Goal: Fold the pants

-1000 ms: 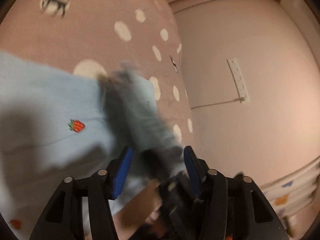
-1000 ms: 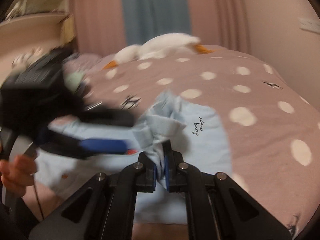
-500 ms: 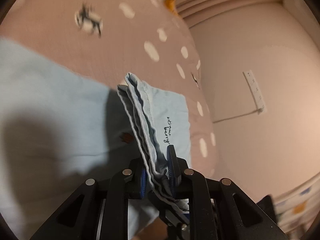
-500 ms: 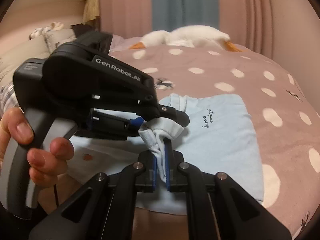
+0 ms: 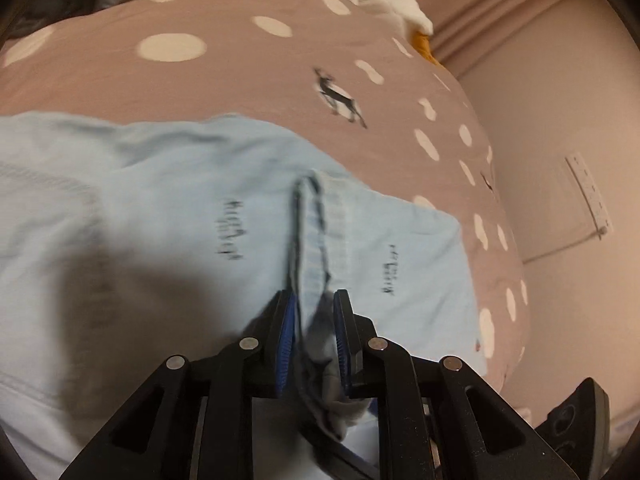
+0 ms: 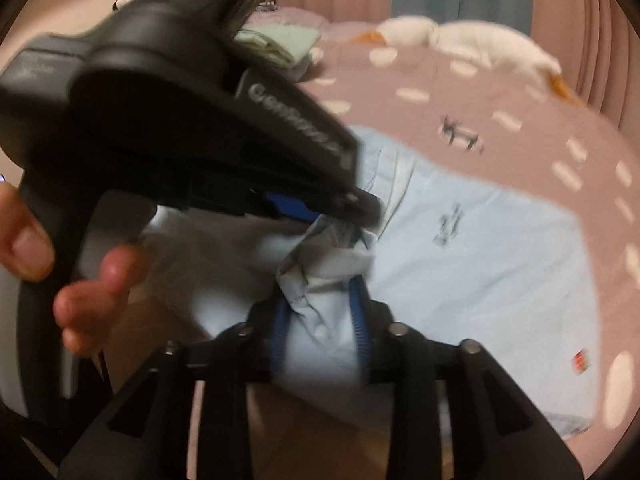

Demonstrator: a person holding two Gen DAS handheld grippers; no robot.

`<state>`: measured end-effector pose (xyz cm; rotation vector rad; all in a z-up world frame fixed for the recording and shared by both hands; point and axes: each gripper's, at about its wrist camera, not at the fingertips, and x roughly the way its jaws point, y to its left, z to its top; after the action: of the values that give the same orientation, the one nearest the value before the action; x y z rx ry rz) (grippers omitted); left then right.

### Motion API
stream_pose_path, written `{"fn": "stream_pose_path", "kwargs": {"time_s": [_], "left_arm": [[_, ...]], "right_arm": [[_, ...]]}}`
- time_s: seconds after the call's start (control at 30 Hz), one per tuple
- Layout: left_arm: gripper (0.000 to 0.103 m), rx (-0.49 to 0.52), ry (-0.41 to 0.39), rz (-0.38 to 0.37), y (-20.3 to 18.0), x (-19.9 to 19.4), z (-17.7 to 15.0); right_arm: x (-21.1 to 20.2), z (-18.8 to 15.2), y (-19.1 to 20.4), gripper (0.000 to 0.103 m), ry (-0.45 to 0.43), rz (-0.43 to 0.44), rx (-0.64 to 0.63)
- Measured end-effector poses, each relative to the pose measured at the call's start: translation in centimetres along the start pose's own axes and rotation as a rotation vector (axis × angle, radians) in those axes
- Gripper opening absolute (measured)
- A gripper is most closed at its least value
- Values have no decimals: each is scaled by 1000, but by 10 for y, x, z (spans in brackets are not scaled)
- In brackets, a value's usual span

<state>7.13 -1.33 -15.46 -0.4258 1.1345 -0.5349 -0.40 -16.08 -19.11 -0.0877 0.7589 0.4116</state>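
Light blue pants with small dark lettering lie spread on a pink dotted bedspread. My left gripper is shut on a bunched fold of the pants' edge, which stands up between its blue pads. In the right wrist view the pants lie to the right, and my right gripper has its blue pads apart around the same bunch of cloth. The left gripper, held by a hand, grips the bunch just above the right one.
A white stuffed goose lies at the far end of the bed. Folded clothes are stacked at the back left. A pink wall with a white power strip stands on the right of the bed.
My right gripper's pads have spread apart around the cloth it was pinching. My left gripper stays clamped on the fold and has swung left, over the spread pants.
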Motion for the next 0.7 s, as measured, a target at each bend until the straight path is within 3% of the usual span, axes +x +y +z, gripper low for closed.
{"fn": "stream_pose_path", "kwargs": {"time_s": [0.17, 0.3, 0.37, 0.43, 0.57, 0.63, 0.7], "left_arm": [[16, -5, -57, -5, 8, -23, 5], [16, 80, -52, -84, -28, -21, 7], [16, 145, -17, -84, -52, -5, 1], [16, 191, 13, -33, -66, 14, -5], [13, 212, 13, 152, -56, 32, -15], [4, 218, -13, 185, -43, 21, -21], [3, 213, -26, 187, -32, 9, -29]], "right_arm": [[-32, 1, -33, 35, -47, 111, 134], [-61, 1, -85, 34, -95, 42, 308], [-67, -1, -102, 19, -98, -57, 334], [-64, -7, -113, 15, -58, -141, 359], [-40, -26, -127, 12, 36, -168, 411], [-38, -26, -119, 13, 50, -176, 392], [-40, -20, -111, 14, 49, -183, 362]]}}
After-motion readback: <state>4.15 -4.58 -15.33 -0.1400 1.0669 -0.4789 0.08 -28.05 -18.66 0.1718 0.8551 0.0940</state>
